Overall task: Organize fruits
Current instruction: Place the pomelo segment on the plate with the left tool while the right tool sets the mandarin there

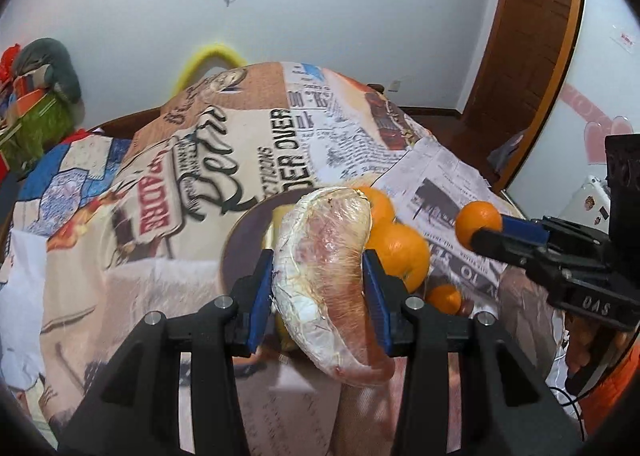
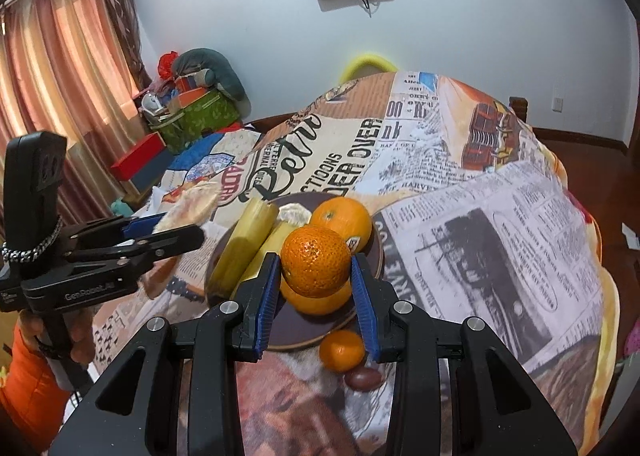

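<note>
Left hand-held gripper (image 1: 318, 280) clamps wrapped pomelo wedge (image 1: 326, 276), right hand-held gripper (image 2: 316, 276) pinches mandarin (image 2: 315, 262); lower both gently into plate (image 2: 296, 336), avoid rolling oranges (image 2: 342, 217)

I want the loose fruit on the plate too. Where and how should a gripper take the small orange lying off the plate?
Grip the small orange across its widest middle, coming from above. It is round and sits on the cloth between the plate rim and a dark brown fruit, so fingers should close along the free sides, not toward those neighbours.
</note>
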`<state>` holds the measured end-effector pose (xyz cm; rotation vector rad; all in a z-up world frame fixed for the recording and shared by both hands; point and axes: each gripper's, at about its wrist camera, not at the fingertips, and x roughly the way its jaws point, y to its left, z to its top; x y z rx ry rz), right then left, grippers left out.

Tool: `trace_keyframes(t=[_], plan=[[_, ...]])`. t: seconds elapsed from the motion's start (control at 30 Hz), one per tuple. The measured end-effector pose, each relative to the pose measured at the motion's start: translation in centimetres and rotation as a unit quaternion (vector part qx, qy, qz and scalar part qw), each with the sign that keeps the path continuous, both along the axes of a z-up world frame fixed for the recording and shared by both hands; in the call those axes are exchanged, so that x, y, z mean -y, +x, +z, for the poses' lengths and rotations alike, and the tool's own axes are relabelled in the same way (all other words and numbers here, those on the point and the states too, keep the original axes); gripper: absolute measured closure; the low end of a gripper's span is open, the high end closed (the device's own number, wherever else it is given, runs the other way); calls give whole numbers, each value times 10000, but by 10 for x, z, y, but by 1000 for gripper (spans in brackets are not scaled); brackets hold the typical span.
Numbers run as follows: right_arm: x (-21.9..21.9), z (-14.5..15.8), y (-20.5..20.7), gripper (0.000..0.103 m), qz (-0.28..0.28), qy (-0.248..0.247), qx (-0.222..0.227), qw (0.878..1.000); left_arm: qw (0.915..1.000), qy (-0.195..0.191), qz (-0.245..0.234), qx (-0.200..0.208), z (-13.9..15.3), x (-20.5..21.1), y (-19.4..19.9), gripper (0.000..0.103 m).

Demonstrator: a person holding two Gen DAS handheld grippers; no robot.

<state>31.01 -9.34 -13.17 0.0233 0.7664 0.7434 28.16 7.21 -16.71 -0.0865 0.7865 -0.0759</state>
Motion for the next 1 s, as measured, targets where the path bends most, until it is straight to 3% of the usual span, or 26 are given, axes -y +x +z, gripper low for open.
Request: trace_keyframes(t=[0.27,0.57,1.0], plan=[[-4,-3,16,70,46,13,1,10000,9997,-101,-131,-162,-11,10,43,60],[-9,-8,28,70,107,52,-37,9999,9996,-47,-113,-272,-19,12,64,60],[-17,-13,-5,70,404,-20,-186,9990,9998,105,-178,55,12,12,20,58]])
